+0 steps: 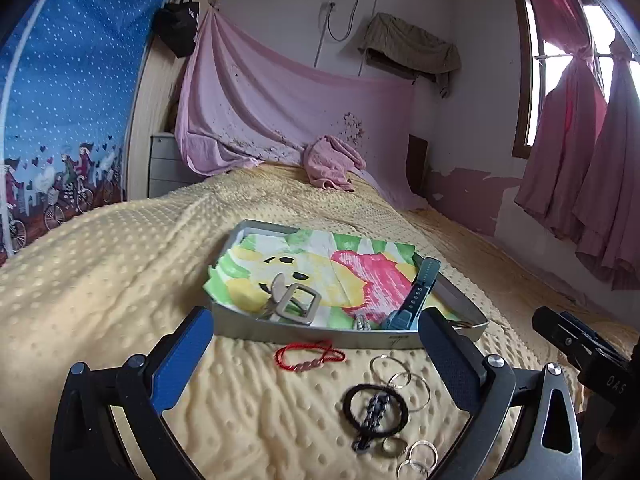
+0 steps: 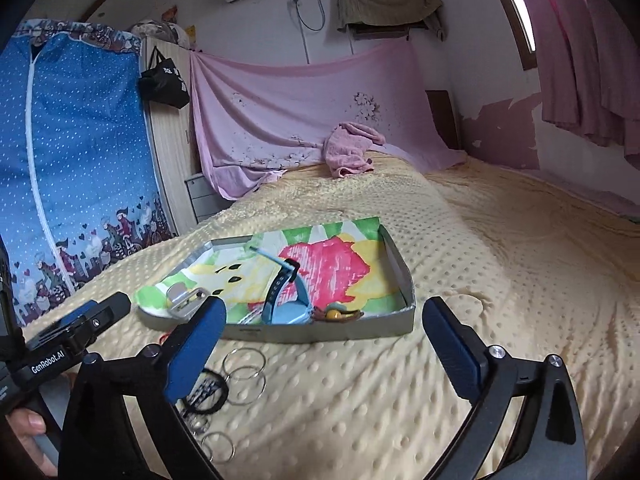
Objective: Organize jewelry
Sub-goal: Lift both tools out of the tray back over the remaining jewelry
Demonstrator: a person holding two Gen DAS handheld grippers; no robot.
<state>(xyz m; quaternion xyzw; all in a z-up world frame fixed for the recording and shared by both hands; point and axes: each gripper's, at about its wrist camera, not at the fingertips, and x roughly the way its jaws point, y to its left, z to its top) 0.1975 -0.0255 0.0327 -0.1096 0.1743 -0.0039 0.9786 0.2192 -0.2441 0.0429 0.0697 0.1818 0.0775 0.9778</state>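
Left hand-held gripper [image 1: 316,344]: jaws wide apart, nothing held, hovering over the loose pieces on the bed [image 1: 100,280] just in front of the tray [image 1: 304,336]. Right hand-held gripper [image 2: 324,340]: also wide open and empty, over bare blanket beside the tray's near right corner.

Loose items near the bed's near edge: red cord bracelet [image 1: 310,356] closest to the tray wall, then clear rings [image 1: 400,380], black hair tie [image 1: 376,410] with a dark chain piece across it. Already in the tray: metal buckle [image 1: 296,304], blue watch [image 1: 416,296].

My call on the step: take the red bracelet next with the left. It's thin and lies flat in the soft blanket, so I'd come down steep, straddle the cord, pinch at the beaded part. Avoid dragging into the rings.

View differences: the left wrist shows the bracelet fully; the right wrist has it mostly hidden behind its own finger. The right wrist shows a yellow-beaded piece [image 2: 338,314] in the tray's near corner, hidden in the left view.
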